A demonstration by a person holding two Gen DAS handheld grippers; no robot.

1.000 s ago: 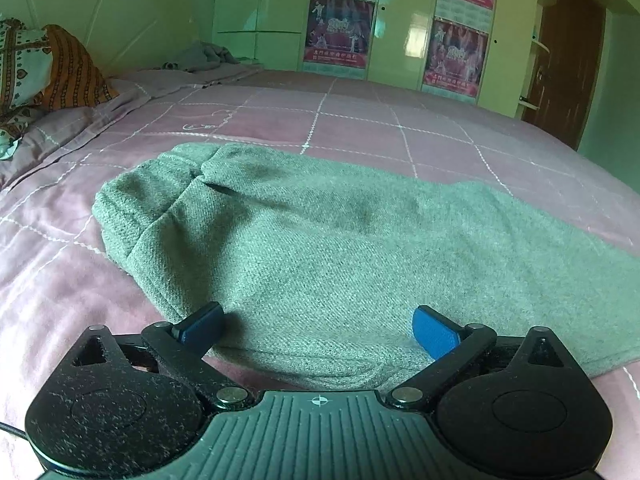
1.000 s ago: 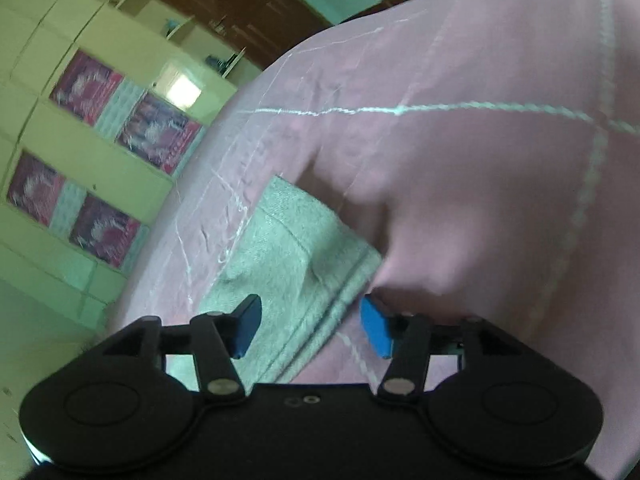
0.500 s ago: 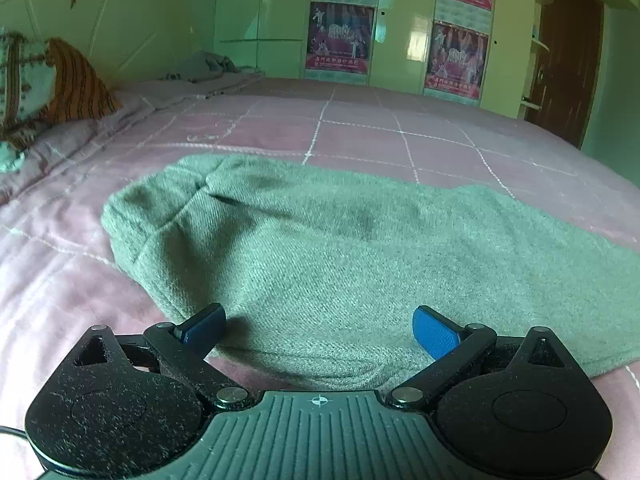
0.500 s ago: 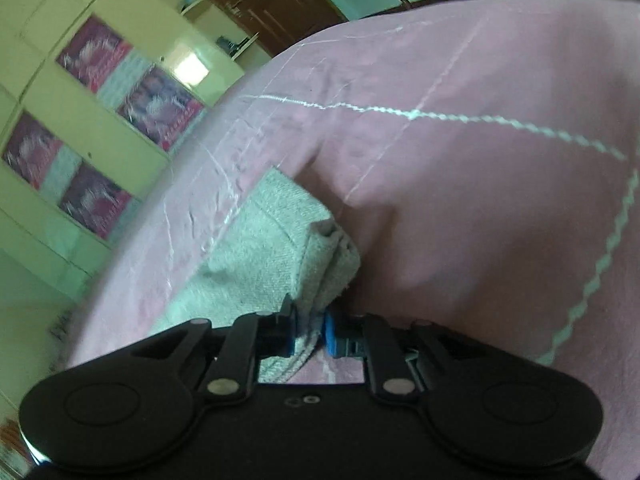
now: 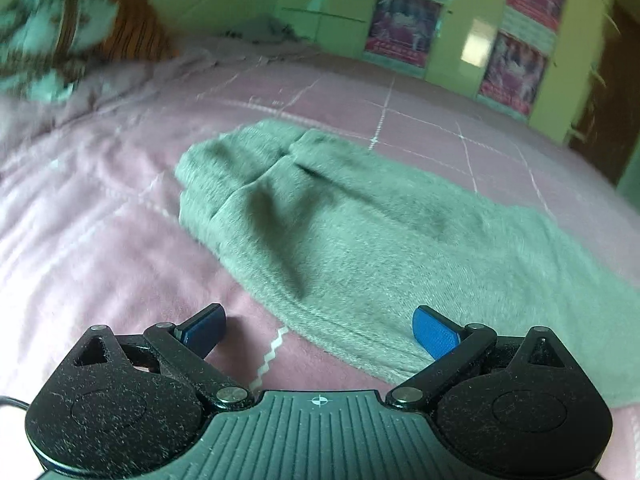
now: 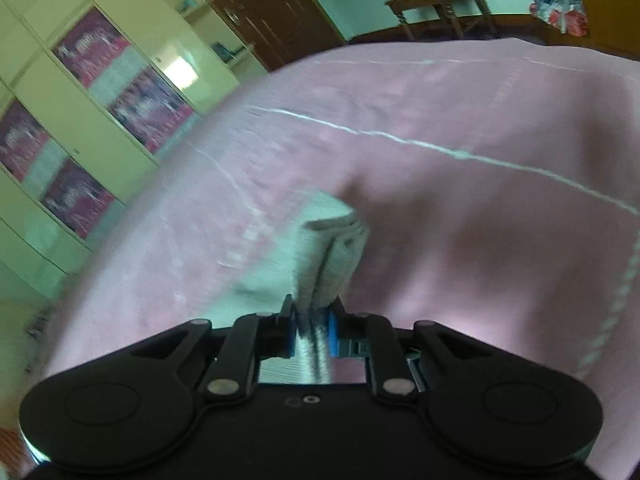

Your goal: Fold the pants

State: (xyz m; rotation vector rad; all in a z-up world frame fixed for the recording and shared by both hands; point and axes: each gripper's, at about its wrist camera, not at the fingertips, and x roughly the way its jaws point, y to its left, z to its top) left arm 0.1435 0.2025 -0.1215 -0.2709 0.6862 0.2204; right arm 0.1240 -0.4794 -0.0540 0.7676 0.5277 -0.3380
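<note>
Grey-green knit pants (image 5: 360, 240) lie folded lengthwise on the pink bed, waistband end at the far left. My left gripper (image 5: 320, 330) is open and empty, hovering at the pants' near edge; its right fingertip (image 5: 434, 330) is over the fabric and its left one over the bedspread. My right gripper (image 6: 313, 330) is shut on the hem end of the pants (image 6: 332, 248), which is bunched and lifted off the bed. The view is blurred.
The pink bedspread (image 5: 100, 260) with white grid lines spreads all around. Patterned pillows (image 5: 72, 36) lie at the far left. A green wardrobe with posters (image 5: 460, 28) and a brown door (image 6: 256, 4) stand beyond the bed. A wooden table (image 6: 436, 4) stands by the far wall.
My right gripper closed on the pants' hem end and raised it off the bed. My left gripper shifted left and back, staying open; the pants sit farther right in its view.
</note>
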